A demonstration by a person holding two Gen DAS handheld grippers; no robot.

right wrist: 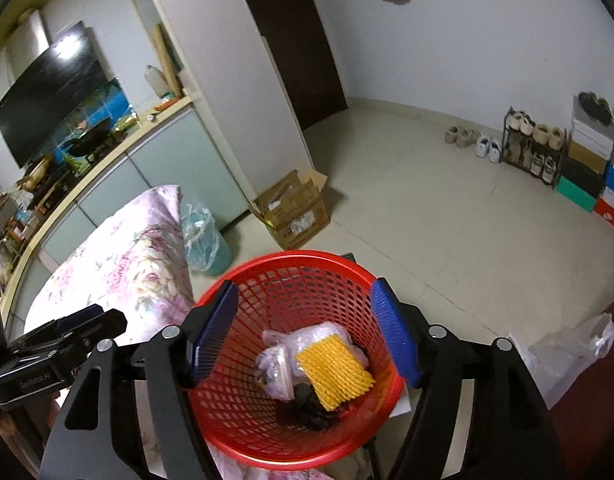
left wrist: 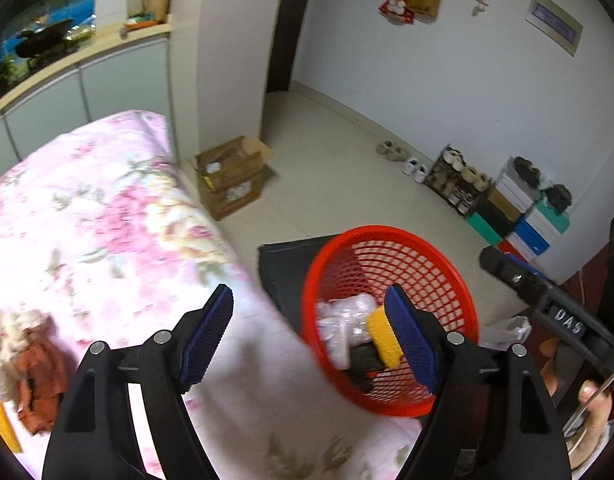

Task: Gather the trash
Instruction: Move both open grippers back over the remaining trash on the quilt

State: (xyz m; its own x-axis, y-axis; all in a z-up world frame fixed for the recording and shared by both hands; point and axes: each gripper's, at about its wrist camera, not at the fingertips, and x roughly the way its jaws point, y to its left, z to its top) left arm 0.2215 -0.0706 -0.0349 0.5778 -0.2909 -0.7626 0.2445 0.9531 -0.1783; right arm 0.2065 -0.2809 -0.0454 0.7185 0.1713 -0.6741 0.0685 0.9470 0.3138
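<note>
A red mesh basket (left wrist: 447, 280) stands beside a bed with a pink floral quilt (left wrist: 107, 220). Inside it lie a yellow foam net (right wrist: 333, 372), a clear plastic bag (right wrist: 283, 360) and a dark crumpled item (right wrist: 311, 404). My right gripper (right wrist: 305, 292) hangs open over the basket's mouth, nothing between its blue pads. My left gripper (left wrist: 310, 296) is open too, held over the bed's edge just left of the basket (right wrist: 291, 258), also empty. A crumpled white and brown bundle (left wrist: 31, 368) lies on the quilt to the far left.
The basket sits on a black stool (left wrist: 283, 268). Open cardboard boxes (left wrist: 231, 176) stand by the wall, a teal bin with a plastic liner (right wrist: 205, 240) by the bed's end. A white plastic bag (right wrist: 567, 352) lies on the floor at right. A shoe rack (right wrist: 533, 148) and stacked boxes line the far wall.
</note>
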